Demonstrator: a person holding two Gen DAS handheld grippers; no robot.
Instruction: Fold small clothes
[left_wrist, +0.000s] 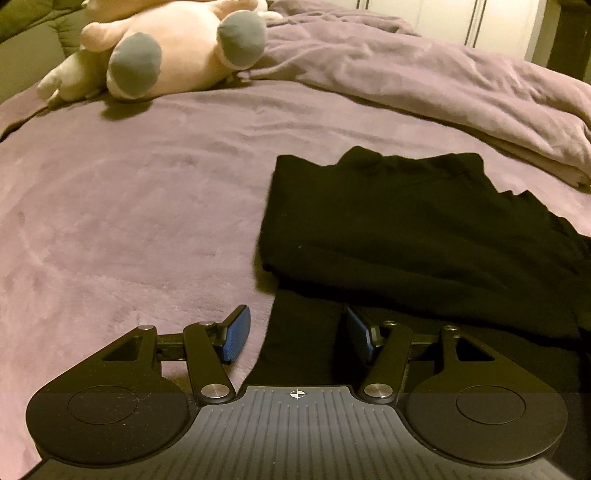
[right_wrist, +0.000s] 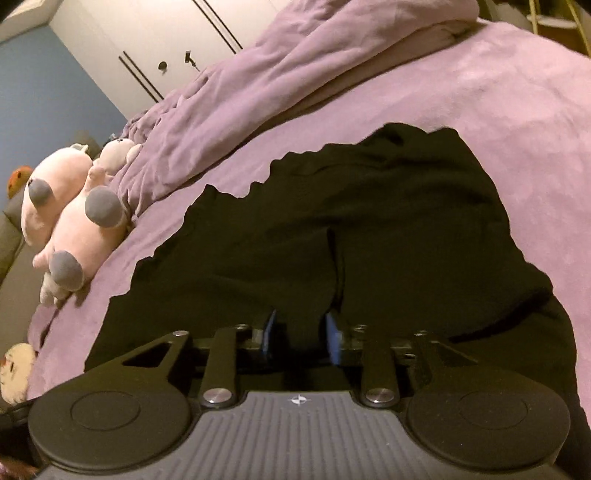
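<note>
A black garment (left_wrist: 406, 229) lies on the purple bed cover (left_wrist: 129, 203), its upper part folded over into a thicker slab. My left gripper (left_wrist: 298, 336) hovers open over the garment's near left edge, one blue pad above the cover and the other above the cloth. In the right wrist view the same garment (right_wrist: 369, 206) fills the middle, with a raised crease running toward my right gripper (right_wrist: 302, 334). Its blue pads stand a narrow gap apart just over the black cloth. The gap is dark, and I see nothing pinched in it.
A pink plush toy with grey feet (left_wrist: 166, 48) (right_wrist: 74, 221) lies at the far side of the bed. A bunched purple duvet (left_wrist: 443, 85) (right_wrist: 240, 110) runs along behind the garment. White wardrobe doors (right_wrist: 129, 44) stand beyond the bed.
</note>
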